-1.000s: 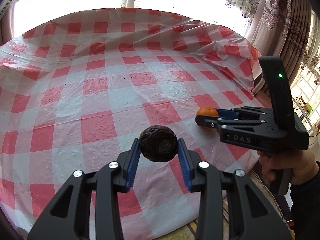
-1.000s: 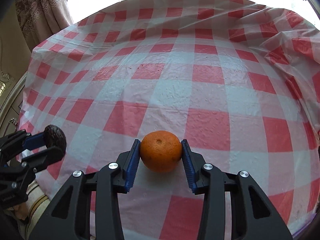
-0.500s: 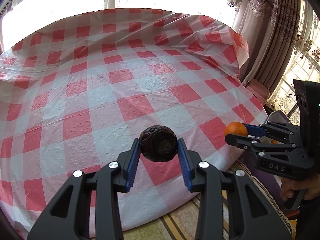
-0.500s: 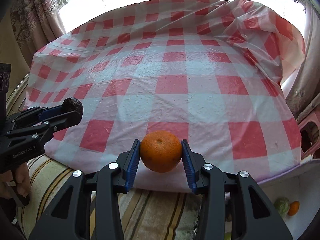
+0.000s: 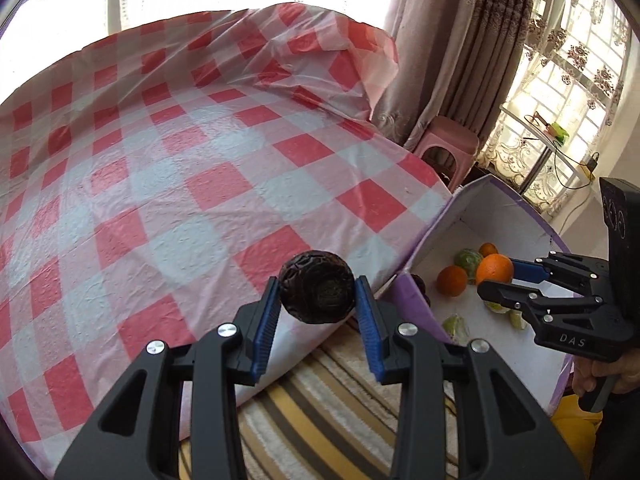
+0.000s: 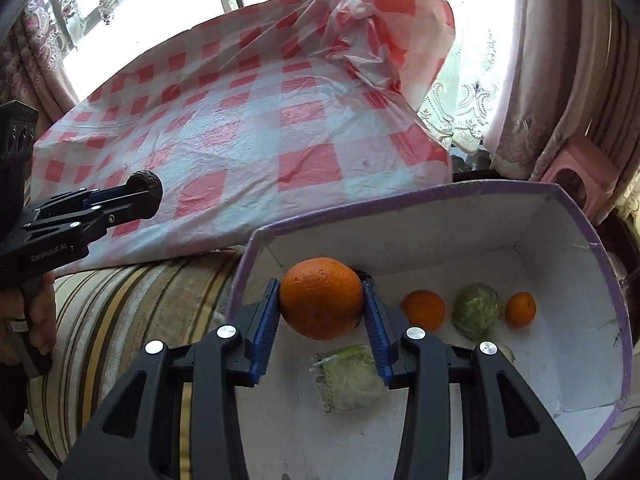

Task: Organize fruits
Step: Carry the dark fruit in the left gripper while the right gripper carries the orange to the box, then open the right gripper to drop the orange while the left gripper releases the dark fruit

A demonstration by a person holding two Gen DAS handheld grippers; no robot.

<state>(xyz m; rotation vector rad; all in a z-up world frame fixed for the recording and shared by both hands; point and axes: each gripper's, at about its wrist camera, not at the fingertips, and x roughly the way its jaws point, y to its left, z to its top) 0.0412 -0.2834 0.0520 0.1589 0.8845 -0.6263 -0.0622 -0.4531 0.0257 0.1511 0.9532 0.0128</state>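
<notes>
A round orange fruit (image 6: pixel 321 298) is pinched by the right gripper (image 6: pixel 321 312) above the purple-rimmed white cardboard box (image 6: pixel 460 194). A dark wrinkled round fruit (image 5: pixel 317 287) is pinched by the left gripper (image 5: pixel 317 308) near the worktop's edge. Both seem light and firm, best held across the middle.

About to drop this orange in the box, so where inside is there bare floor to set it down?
Bare white floor lies along the near side of the purple-edged box, below the green fruit, and in the far right corner. The crowded part is the middle row: small orange, green round fruit, smaller orange.
</notes>
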